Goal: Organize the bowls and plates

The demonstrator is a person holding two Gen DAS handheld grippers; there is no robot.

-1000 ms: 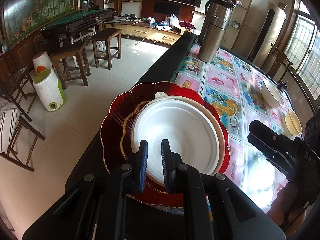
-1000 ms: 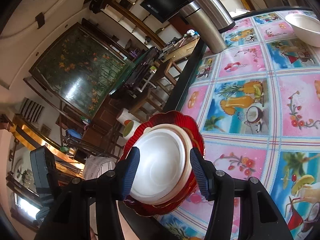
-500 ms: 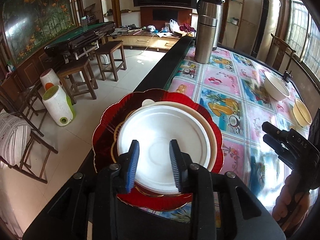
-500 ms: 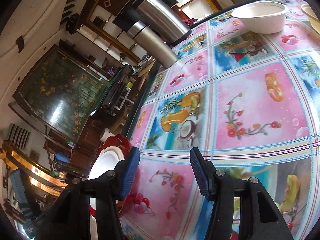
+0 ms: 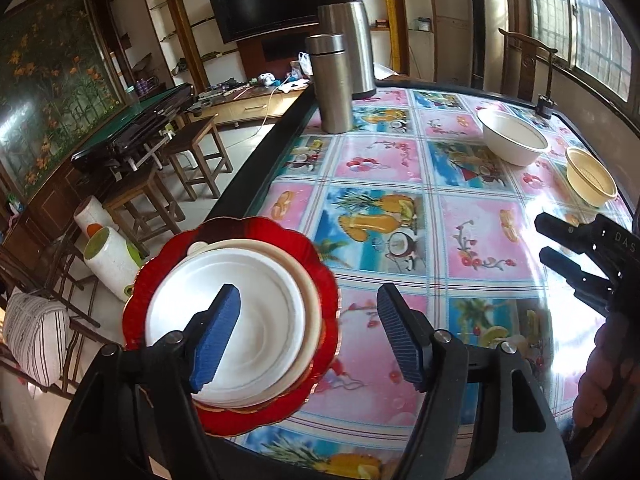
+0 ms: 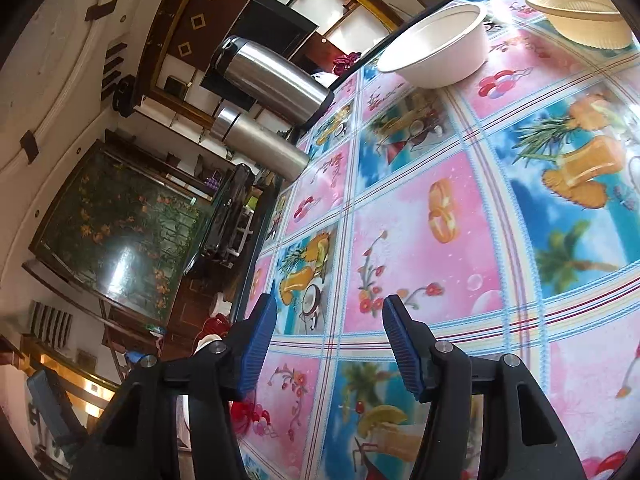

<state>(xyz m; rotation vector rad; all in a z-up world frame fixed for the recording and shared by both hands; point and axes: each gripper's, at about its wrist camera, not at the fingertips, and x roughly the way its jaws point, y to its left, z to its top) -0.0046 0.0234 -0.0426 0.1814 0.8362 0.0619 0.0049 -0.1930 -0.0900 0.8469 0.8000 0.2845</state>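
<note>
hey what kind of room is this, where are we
Probably a home living and dining room. A table with a fruit-print cover holds plates, bowls and steel flasks; behind it are a wall TV, wooden stools and a large floral mural.

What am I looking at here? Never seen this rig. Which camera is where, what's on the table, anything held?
No robot: a person holds a two-finger claw in each hand, each with a fisheye camera looking along its fingers. The left view shows the left claw, open, over a stack of white plates on a red plate at the table's edge. The right view shows the right claw, open and empty, above the tablecloth. Farther off sit a white bowl, a yellow bowl and two steel flasks. Nothing is held.
</note>
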